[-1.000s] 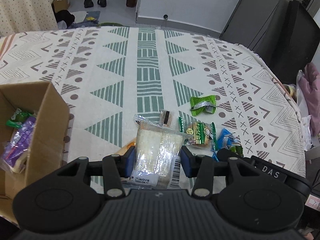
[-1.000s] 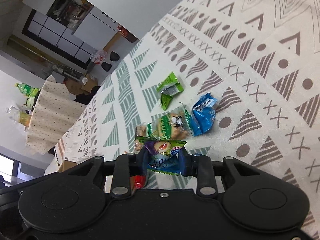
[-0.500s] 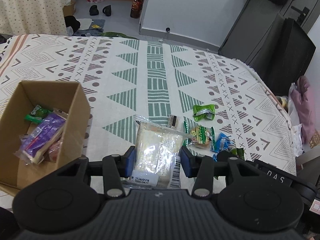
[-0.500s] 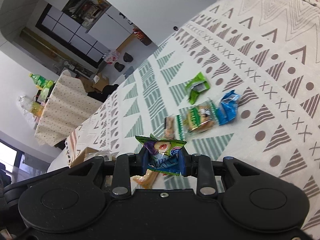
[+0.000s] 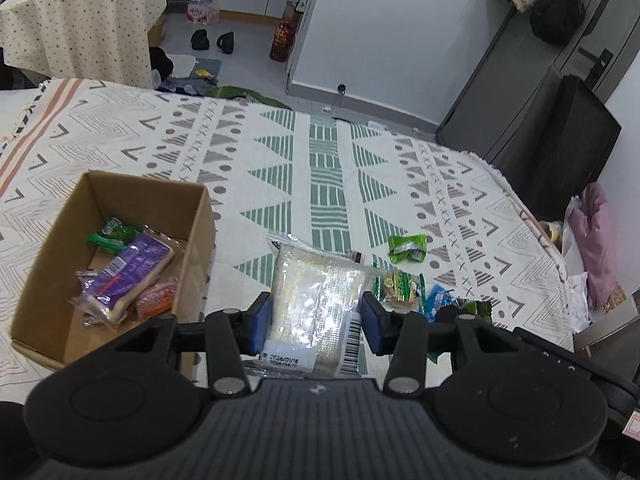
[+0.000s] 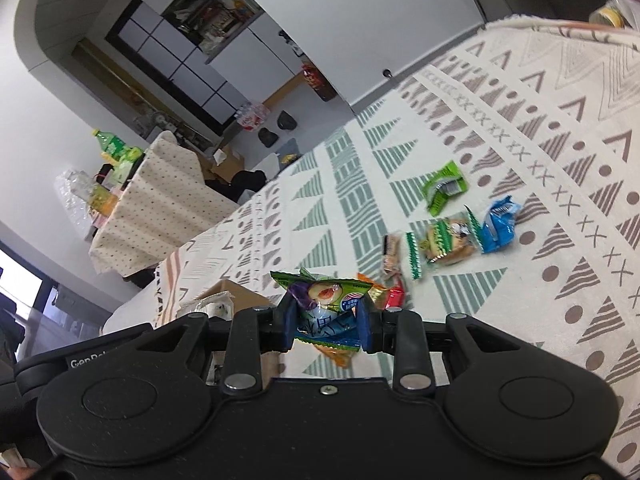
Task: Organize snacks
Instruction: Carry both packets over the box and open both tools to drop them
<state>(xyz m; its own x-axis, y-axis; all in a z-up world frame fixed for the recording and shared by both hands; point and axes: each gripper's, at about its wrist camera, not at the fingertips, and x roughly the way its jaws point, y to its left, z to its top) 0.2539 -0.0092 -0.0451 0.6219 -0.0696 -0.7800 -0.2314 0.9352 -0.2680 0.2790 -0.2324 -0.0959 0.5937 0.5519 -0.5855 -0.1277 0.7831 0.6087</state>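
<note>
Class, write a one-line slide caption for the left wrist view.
Left gripper clamps a clear bread packet beside the cardboard box, loose snacks on the patterned cloth.

1. Low in the frame's centre, your right gripper (image 6: 325,322) pinches a small green snack packet (image 6: 326,300) between its blue pads (image 6: 289,322).
2. Right of centre, four loose snacks lie on the patterned tablecloth (image 6: 560,184): a bright green packet (image 6: 444,187), a blue packet (image 6: 498,229), a clear-wrapped biscuit (image 6: 444,240) and a slim bar (image 6: 391,253).
3. A cardboard box (image 6: 230,294) peeks out at lower left.
</note>
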